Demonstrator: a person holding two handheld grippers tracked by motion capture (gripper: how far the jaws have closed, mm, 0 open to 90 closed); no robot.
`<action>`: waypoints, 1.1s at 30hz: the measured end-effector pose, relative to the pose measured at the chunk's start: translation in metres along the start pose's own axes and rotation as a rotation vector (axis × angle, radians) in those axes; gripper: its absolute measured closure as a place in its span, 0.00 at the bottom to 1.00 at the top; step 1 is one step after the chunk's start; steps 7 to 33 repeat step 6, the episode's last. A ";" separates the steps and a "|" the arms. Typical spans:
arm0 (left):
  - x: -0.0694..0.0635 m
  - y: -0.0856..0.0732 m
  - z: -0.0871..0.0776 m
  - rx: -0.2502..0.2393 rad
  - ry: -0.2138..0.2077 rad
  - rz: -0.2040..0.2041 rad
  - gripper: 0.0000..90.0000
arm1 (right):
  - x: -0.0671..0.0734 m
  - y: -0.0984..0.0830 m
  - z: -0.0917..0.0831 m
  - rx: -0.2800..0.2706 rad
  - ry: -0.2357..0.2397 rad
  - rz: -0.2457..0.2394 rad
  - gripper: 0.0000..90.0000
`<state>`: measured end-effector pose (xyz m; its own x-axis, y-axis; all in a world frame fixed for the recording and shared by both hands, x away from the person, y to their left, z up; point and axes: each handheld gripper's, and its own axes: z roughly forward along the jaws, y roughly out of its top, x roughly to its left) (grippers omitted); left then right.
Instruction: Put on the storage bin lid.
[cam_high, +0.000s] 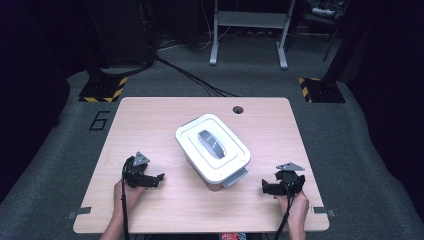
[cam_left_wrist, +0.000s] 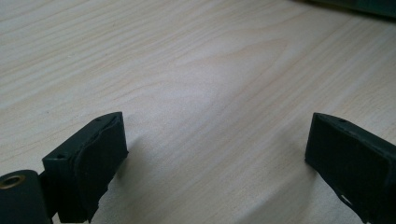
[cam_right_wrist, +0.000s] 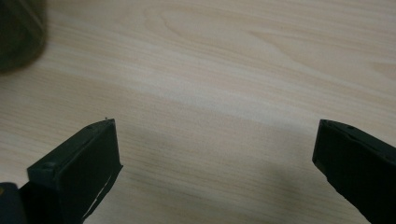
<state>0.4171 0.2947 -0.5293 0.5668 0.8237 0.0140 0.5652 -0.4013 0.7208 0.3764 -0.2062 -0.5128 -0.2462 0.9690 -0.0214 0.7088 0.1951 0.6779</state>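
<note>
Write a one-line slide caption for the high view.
A lidded white container sits mid-table, flanked by the open left gripper and right gripper.

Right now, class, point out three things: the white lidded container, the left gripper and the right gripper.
white lidded container (cam_high: 212, 148), high view, on its lid beside the grey handle.
left gripper (cam_high: 161, 177), high view, between its open fingers.
right gripper (cam_high: 264, 187), high view, between its open fingers.

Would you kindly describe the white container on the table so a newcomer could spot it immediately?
Look at the pale wooden table; near its middle sits the white container, set at a slant. It is a rounded rectangular box with a closed lid bearing a dark grey handle, the one white thing between the two hand-held grippers.
</note>
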 end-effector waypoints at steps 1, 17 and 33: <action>0.000 0.000 0.000 0.000 0.000 0.000 0.06 | -0.001 -0.003 0.003 -0.002 -0.001 -0.005 0.00; 0.000 0.000 0.000 0.000 0.000 0.001 0.06 | -0.006 -0.013 0.008 -0.026 0.017 0.021 0.00; 0.000 0.000 0.000 0.000 0.000 0.001 0.06 | -0.006 -0.013 0.008 -0.026 0.017 0.021 0.00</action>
